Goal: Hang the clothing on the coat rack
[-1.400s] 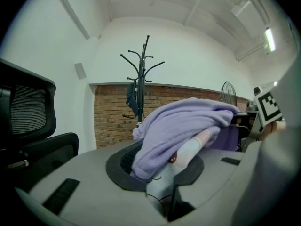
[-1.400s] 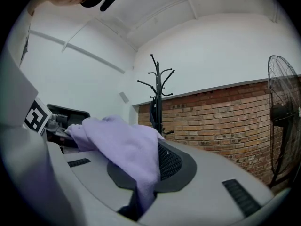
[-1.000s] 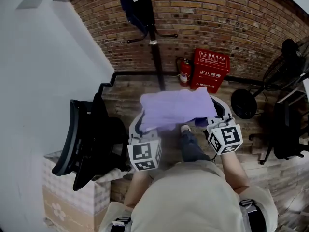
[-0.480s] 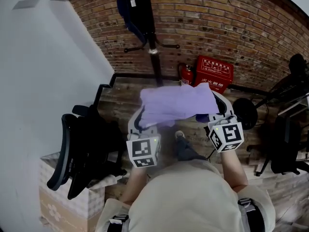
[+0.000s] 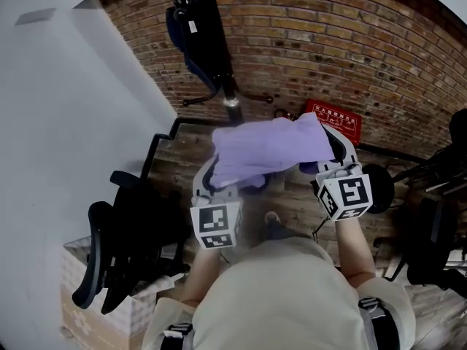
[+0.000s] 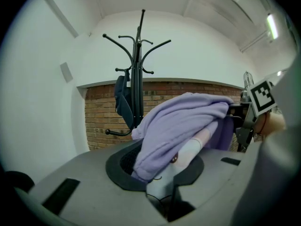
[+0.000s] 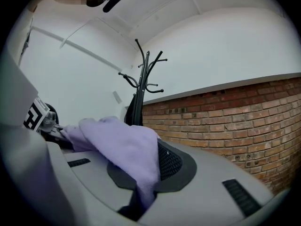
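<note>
A lavender garment [image 5: 266, 148] is stretched between my two grippers at chest height. My left gripper [image 5: 213, 175] is shut on its left end and my right gripper [image 5: 332, 154] is shut on its right end. In the left gripper view the cloth [image 6: 183, 126] bulges out of the jaws and hides the fingertips. The right gripper view shows it [image 7: 122, 149] draped over the jaws the same way. The black coat rack [image 5: 219, 57] stands straight ahead against the brick wall, beyond the garment. A dark blue item [image 5: 182, 39] hangs on the rack's left side.
A red fire-equipment box [image 5: 336, 119] sits at the foot of the brick wall, to the right. A black office chair [image 5: 120, 246] and a cardboard box [image 5: 80, 305] stand at my left by the white wall. A dark round fan base [image 5: 376, 188] lies on the right.
Both grippers have carried the garment forward toward the coat rack and a little higher. The rack looks nearer, and the fire extinguisher has gone out of sight behind the cloth.
</note>
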`<move>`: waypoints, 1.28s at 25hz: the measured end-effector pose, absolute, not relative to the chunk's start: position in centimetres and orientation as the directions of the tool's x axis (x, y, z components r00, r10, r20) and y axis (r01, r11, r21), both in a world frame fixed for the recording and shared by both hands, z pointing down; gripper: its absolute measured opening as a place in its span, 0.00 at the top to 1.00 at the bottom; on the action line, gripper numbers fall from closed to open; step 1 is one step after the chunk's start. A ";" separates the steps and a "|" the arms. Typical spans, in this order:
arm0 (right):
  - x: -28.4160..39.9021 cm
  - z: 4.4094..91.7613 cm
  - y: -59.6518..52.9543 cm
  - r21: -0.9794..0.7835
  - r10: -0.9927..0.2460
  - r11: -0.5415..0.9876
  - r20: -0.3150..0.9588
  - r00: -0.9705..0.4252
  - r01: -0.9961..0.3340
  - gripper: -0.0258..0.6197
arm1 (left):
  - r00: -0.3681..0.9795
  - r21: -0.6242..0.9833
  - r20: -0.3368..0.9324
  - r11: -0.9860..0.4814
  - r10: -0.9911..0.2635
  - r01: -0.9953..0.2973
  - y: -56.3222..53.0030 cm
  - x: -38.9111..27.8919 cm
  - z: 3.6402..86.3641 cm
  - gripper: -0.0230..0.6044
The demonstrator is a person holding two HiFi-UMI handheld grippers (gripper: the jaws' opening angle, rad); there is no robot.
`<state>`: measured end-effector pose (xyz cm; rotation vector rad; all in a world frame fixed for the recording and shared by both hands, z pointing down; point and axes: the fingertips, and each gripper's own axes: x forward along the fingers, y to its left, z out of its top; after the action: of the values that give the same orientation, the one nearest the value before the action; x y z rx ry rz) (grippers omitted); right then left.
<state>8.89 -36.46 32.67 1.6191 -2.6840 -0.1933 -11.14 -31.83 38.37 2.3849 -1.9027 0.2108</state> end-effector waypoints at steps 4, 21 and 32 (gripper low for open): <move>8.9 32.5 -40.5 0.108 -0.870 0.480 -0.067 -0.488 -0.871 0.93 | 0.203 -0.026 0.153 -0.209 -0.967 -0.978 -35.1 -11.0 38.2 0.83; 5.5 32.9 -52.7 0.114 -0.782 0.612 -0.060 -0.621 -0.782 0.93 | 0.088 -0.045 0.161 -0.096 -0.983 -0.994 -43.0 -12.6 38.8 0.83; 2.7 34.4 -58.1 0.119 -0.742 0.662 -0.039 -0.670 -0.740 0.93 | 0.025 -0.058 0.228 -0.039 -0.973 -0.998 -46.0 -13.7 41.3 0.83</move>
<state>2.74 -58.09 34.43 1.2717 -2.8520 -0.1953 -13.70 -46.04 41.29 2.1605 -2.0922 0.3114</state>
